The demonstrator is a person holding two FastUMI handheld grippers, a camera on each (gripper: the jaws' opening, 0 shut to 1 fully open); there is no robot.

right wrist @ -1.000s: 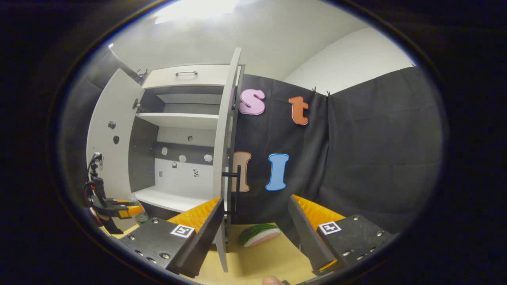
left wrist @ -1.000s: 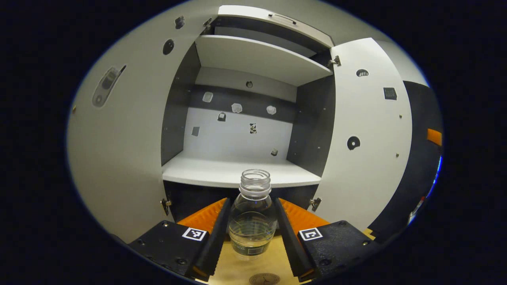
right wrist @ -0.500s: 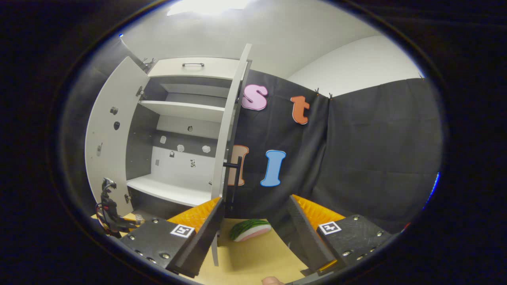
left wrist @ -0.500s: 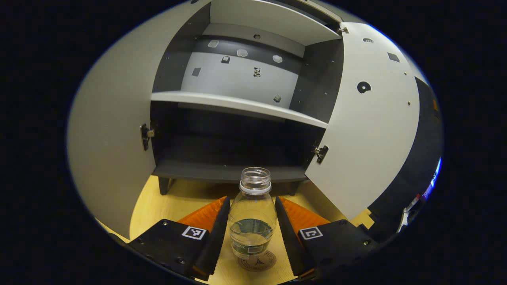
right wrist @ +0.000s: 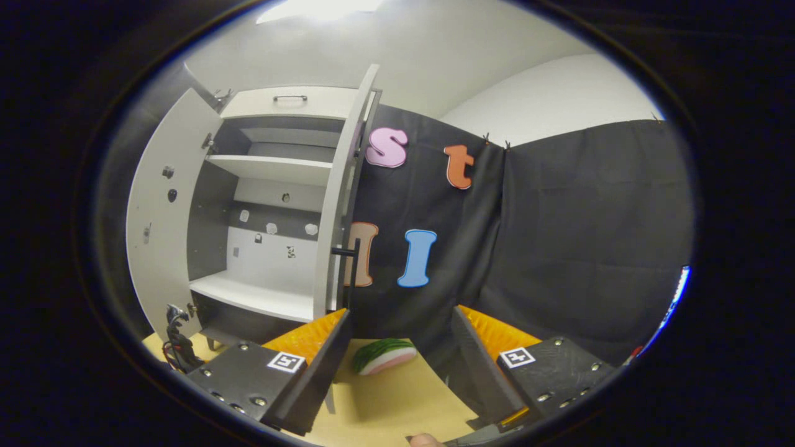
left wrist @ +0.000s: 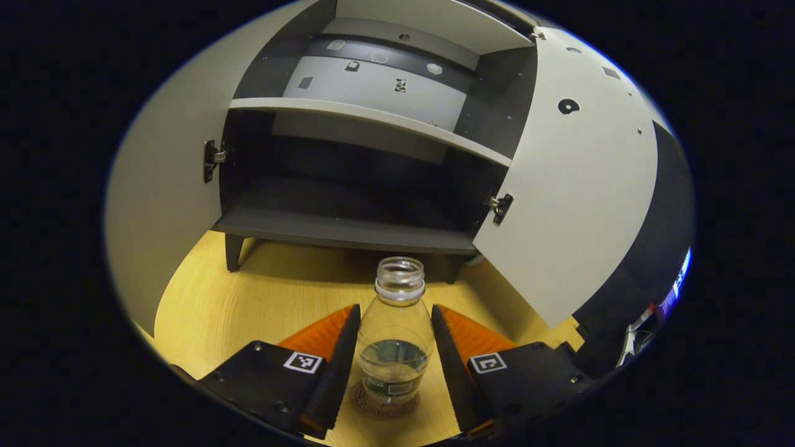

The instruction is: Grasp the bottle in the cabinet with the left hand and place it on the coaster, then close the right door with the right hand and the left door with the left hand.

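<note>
**A:** What's the setting?

**B:** A pale wooden tabletop [left wrist: 261, 298] in a booth with black cloth walls. On it stands a white cabinet [left wrist: 348, 230] with dark inner sides, both doors swung wide.

**A:** Where do the doors sit in the left gripper view?

**B:** The left door [left wrist: 168, 186] fills the 9 o'clock side and the right door [left wrist: 577, 198] the 3 o'clock side, with the open shelves at 12 o'clock between them.

**A:** And the bottle?

**B:** The bottle [left wrist: 395, 347] is out of the cabinet, at 6 o'clock in that view. It is clear, uncapped, upright, with a little liquid in the bottom. Its base is on the round coaster [left wrist: 380, 402], whose rim shows beneath it.

**A:** Has the left gripper [left wrist: 392, 366] got hold of it?

**B:** Its two fingers stand close against either side of the bottle, pressing the body between them.

**A:** The right gripper [right wrist: 397, 366]?

**B:** In the right gripper view its fingers are spread well apart with nothing between them. Beyond them, toward 12 o'clock, a watermelon slice [right wrist: 384, 356] lies on the table. The right door's edge, with its dark bar handle [right wrist: 351, 273], is at about 11 o'clock.

**A:** Anything else there?

**B:** A bundle of cables [right wrist: 179, 338] at 8 o'clock, near the cabinet's foot.
</note>
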